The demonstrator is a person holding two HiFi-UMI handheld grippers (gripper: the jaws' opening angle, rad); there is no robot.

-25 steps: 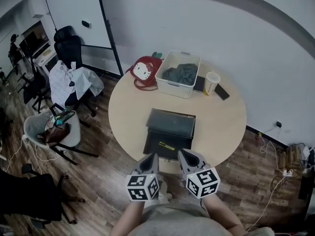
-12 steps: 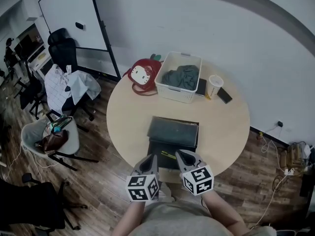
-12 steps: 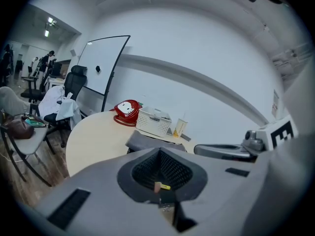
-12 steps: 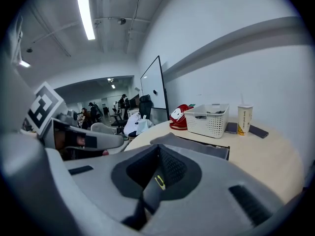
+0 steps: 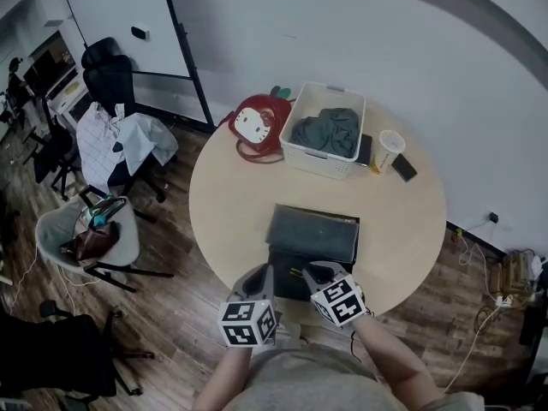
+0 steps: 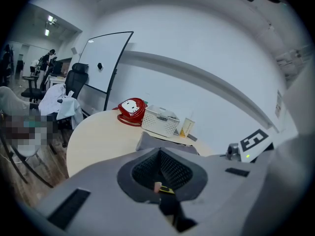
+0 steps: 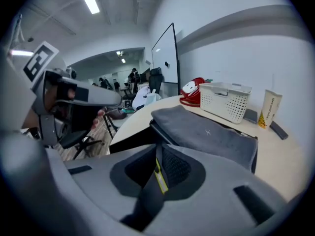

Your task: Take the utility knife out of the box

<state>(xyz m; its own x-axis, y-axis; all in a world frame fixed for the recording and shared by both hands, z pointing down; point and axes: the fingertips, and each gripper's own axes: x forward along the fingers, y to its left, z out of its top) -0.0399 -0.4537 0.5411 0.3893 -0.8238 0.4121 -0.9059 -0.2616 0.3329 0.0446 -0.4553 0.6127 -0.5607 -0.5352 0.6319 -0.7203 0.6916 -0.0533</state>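
Judging progress: grasp looked made, lift-out not yet done. Right gripper (image 5: 315, 274) had its jaws pinched narrow on the utility knife (image 7: 158, 178), which ran along the gap between them. By my read the knife sat low inside the open black box (image 5: 276, 272) at the table's (image 5: 231, 212) near edge. Left gripper (image 5: 259, 274) hung just beside the box's left front, jaws nearly together, apparently gripping nothing. Box lid (image 5: 312, 234) was folded back; no other contents visible. White basket (image 5: 321, 163) behind held dark grey cloth (image 5: 325, 131).
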